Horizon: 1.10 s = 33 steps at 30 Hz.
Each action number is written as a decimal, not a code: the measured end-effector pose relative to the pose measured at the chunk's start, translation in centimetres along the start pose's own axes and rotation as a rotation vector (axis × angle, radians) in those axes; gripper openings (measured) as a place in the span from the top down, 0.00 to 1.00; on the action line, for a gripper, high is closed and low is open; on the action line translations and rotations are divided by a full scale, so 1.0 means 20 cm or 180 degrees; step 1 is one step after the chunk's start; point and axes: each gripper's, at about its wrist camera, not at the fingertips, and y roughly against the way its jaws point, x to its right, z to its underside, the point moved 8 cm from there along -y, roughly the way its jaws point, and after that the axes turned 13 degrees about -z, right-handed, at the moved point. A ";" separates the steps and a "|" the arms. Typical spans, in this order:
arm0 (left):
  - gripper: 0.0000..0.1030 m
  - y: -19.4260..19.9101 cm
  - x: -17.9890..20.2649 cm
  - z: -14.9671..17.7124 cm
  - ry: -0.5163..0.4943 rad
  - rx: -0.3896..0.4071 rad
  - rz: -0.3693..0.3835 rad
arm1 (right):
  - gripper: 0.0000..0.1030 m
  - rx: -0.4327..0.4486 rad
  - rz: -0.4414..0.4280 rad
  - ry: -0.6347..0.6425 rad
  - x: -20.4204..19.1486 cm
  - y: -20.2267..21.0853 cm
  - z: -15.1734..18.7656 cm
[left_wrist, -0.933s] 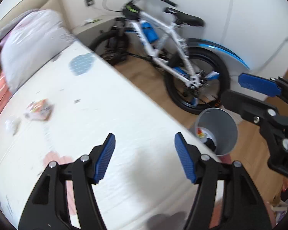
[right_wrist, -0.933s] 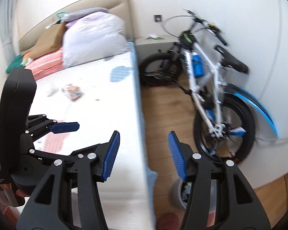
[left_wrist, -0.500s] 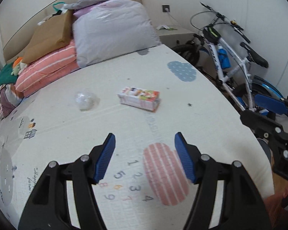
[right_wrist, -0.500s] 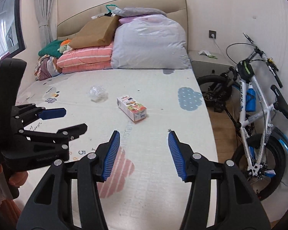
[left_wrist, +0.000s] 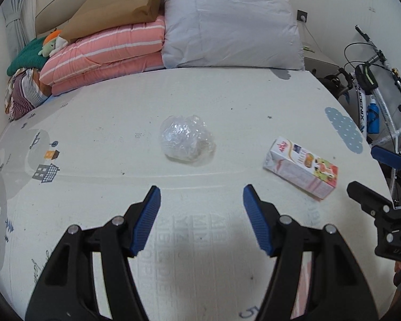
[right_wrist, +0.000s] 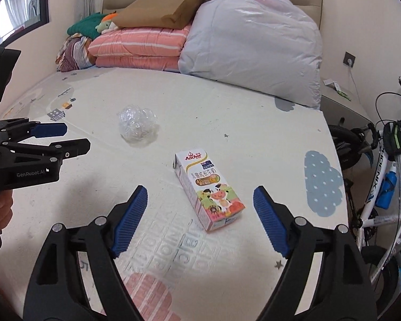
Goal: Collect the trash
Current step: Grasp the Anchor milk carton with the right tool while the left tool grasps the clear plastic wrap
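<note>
While both tongs gaped empty, hovered left tongs before crumpled clear plastic wrap, right tongs before printed milk carton; needed closing next.

**Count of things in view**

Two pieces of trash lie on the bed: one crumpled clear plastic wrapper and one Anchor milk carton. Two tools: left tool, right tool. One bicycle. One bagged white duvet. One brown paper bag.
</note>
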 end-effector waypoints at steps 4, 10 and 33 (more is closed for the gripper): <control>0.37 -0.20 0.01 -0.05 0.0052 -0.0096 0.0021 | 0.24 -0.0181 -0.0052 0.0050 0.09 -0.21 -0.02; 0.37 -0.40 0.02 -0.08 0.0097 -0.0221 0.0027 | 0.24 -0.0504 -0.0262 0.0093 0.15 -0.44 0.06; 0.87 -0.71 0.10 -0.22 -0.0083 -0.0137 0.0013 | 0.50 -0.0140 -0.0492 -0.0257 0.08 -0.73 -0.22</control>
